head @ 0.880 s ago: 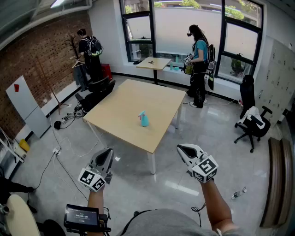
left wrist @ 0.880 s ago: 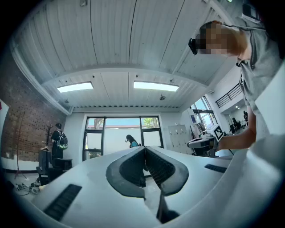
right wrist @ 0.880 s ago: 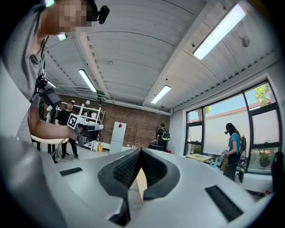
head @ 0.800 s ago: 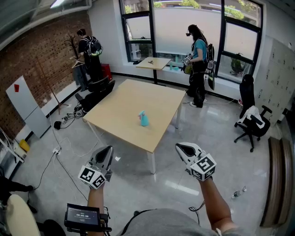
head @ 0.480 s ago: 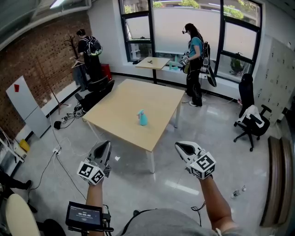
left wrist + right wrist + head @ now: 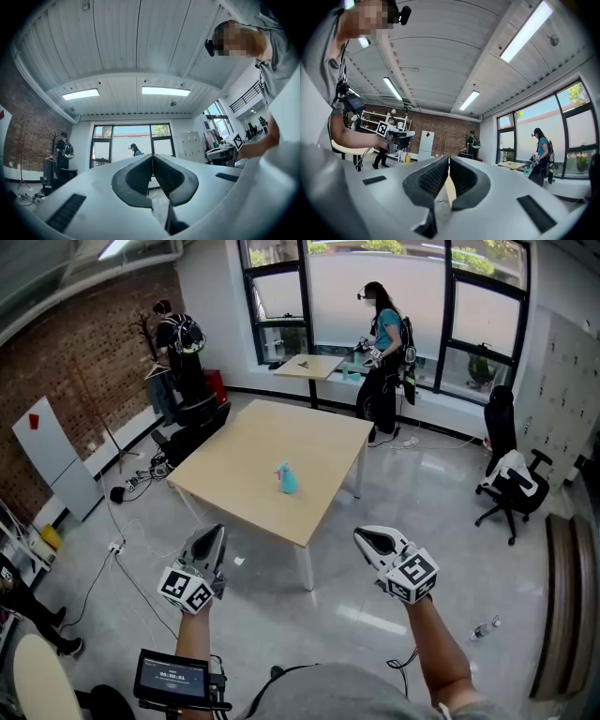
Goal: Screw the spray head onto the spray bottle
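teal spray bottle (image 6: 288,480): standing on the counter (image 6: 272,442), well ahead of both claws | left claw (image 6: 212,538): hovering over the floor, jaws pressing together, empty | right claw (image 6: 364,538): hovering alongside, jaws closed, gripping nothing

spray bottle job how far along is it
Done: nothing that shows. The spray bottle stands alone on the table; whether it is already capped is too small to tell. In hand: nothing; the left tool and right tool are shut and empty, held short of the table. Left: the whole job, starting with reaching the bottle.
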Action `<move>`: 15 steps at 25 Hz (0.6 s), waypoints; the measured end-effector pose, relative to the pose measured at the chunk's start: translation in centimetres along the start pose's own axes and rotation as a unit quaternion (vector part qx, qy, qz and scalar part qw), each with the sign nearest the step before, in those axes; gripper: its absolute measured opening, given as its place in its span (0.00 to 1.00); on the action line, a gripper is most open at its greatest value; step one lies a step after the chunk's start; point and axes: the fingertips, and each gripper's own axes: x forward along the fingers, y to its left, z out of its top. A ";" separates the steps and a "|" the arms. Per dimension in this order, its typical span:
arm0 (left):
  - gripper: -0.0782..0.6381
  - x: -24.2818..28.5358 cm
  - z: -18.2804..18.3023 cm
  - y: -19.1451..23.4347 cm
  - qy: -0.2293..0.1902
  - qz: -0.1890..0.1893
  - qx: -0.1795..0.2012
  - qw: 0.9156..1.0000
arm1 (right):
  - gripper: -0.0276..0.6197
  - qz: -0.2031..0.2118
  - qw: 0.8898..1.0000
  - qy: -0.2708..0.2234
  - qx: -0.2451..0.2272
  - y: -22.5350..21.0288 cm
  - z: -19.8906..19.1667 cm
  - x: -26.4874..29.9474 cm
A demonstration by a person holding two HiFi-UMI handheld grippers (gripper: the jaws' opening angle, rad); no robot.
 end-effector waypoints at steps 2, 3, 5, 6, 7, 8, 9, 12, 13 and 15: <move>0.12 0.4 0.0 -0.2 0.001 -0.001 0.000 1.000 | 0.05 0.002 1.000 -0.003 0.003 -0.3 0.0 -0.1; 0.12 0.5 0.0 -0.3 0.001 0.000 -0.002 1.000 | 0.05 0.004 1.000 -0.003 0.005 -0.5 0.0 -0.1; 0.12 0.8 -0.2 -0.2 0.003 0.002 -0.004 1.000 | 0.05 0.007 1.000 -0.003 0.007 -0.7 -0.2 0.1; 0.12 0.9 -0.4 -0.2 0.004 0.002 -0.005 1.000 | 0.05 0.009 1.000 -0.003 0.008 -0.7 -0.3 0.2; 0.12 1.1 -0.6 -0.1 0.005 0.003 -0.005 1.000 | 0.05 0.011 1.000 -0.003 0.009 -0.8 -0.5 0.4; 0.12 1.2 -0.8 0.0 0.006 0.004 -0.007 1.000 | 0.05 0.013 1.000 -0.002 0.009 -1.0 -0.6 0.6; 0.12 1.3 -1.0 0.1 0.007 0.006 -0.009 1.000 | 0.05 0.016 1.000 -0.001 0.010 -1.1 -0.8 0.8; 0.12 1.5 -1.9 0.7 0.011 0.010 -0.014 1.000 | 0.05 0.021 1.000 0.004 0.014 -1.7 -1.7 1.8; 0.12 1.6 -2.4 1.1 0.014 0.011 -0.015 1.000 | 0.05 0.023 1.000 0.006 0.015 -1.9 -2.0 2.3; 0.12 2.0 -3.3 2.1 0.020 0.015 -0.021 0.999 | 0.05 0.026 0.999 0.011 0.020 -2.5 -2.7 3.5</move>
